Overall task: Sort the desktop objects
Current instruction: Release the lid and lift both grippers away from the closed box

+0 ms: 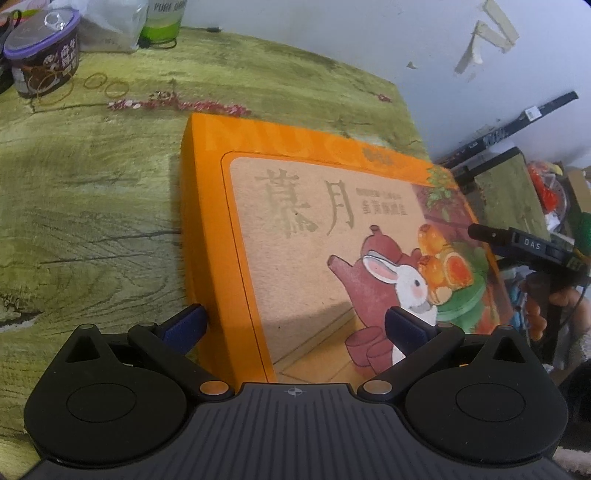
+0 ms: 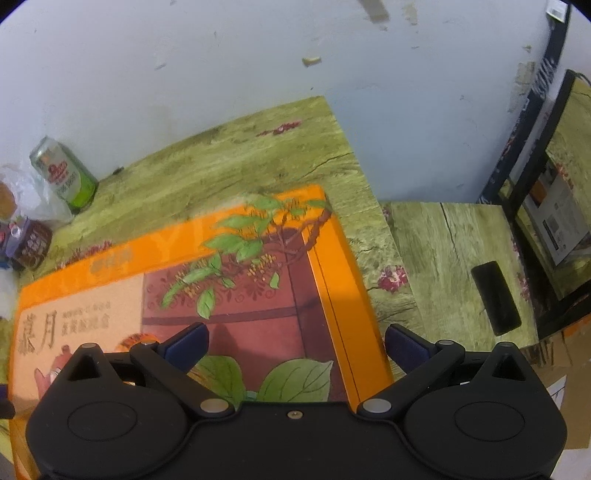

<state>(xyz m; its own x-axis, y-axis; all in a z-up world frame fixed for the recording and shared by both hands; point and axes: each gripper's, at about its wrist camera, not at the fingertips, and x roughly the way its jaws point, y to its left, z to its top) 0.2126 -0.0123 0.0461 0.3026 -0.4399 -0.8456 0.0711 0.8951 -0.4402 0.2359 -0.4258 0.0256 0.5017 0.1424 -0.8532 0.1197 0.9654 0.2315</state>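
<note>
Grippers both gape wide: left gripper (image 1: 295, 325) and right gripper (image 2: 297, 341) straddle opposite edges of the orange box (image 1: 332, 236) lying flat on the table (image 1: 92, 206); uneven squeezing could tilt it.

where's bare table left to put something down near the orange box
The widest bare stretch of table lies left of the orange box, running back toward the rubber bands. A second strip sits between the box's far edge and the wall. The lower side table is bare except for a black object. The far left corner is crowded: cup, plastic bag, can.
</note>
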